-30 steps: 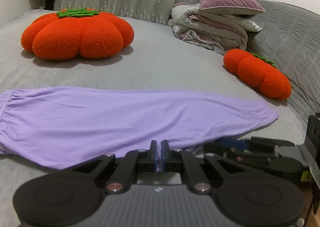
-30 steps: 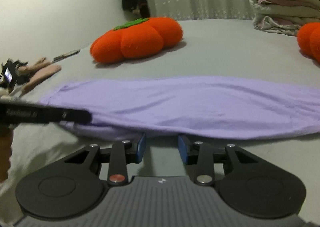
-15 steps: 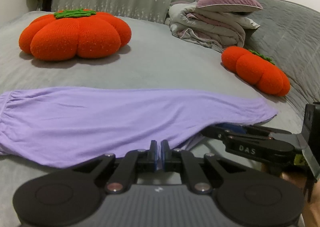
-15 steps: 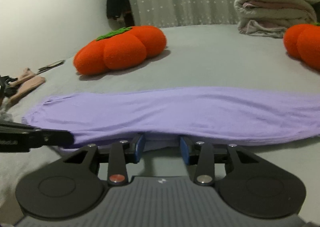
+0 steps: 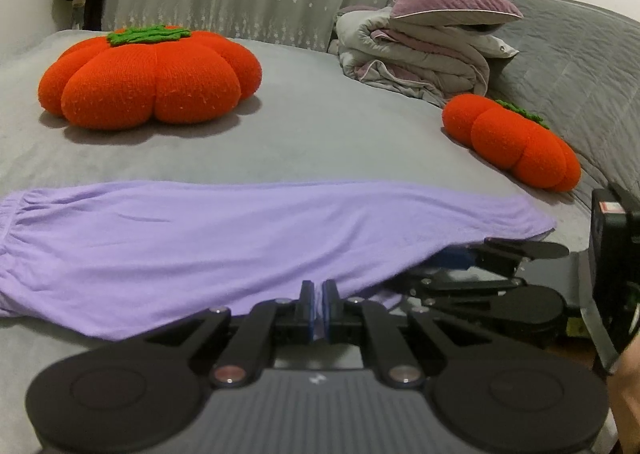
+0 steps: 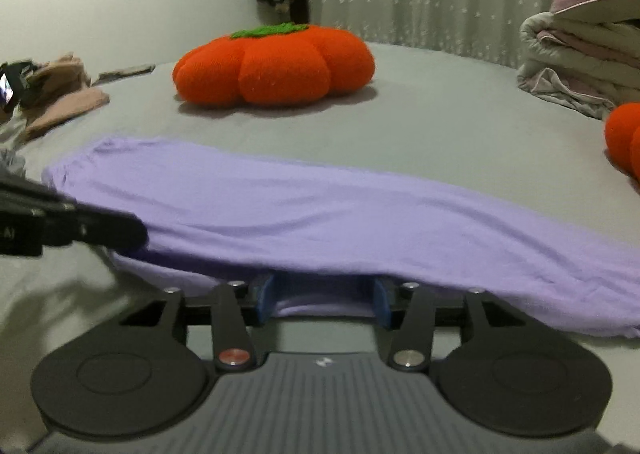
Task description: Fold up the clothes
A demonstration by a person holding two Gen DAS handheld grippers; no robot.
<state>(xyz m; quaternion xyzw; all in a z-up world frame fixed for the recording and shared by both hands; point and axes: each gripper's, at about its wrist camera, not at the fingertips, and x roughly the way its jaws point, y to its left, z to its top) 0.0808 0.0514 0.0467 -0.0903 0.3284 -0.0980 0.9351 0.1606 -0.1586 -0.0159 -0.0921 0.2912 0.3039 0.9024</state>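
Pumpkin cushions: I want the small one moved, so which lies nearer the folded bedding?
The smaller pumpkin cushion, beside the folded bedding; the bigger pumpkin cushion lies apart.

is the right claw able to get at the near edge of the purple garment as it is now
Probably yes: the right claw has just been opening, its fingers straddle the purple garment's near edge, and nothing blocks it.

The right gripper (image 6: pixel 323 300) has just been opening its jaws, the near edge of the purple garment (image 6: pixel 320 214) lying between them on the grey bed (image 6: pixel 440 126). The left gripper (image 6: pixel 132 234) reaches in from the left, its tip against that edge. A pumpkin cushion (image 6: pixel 276 66) sits beyond.
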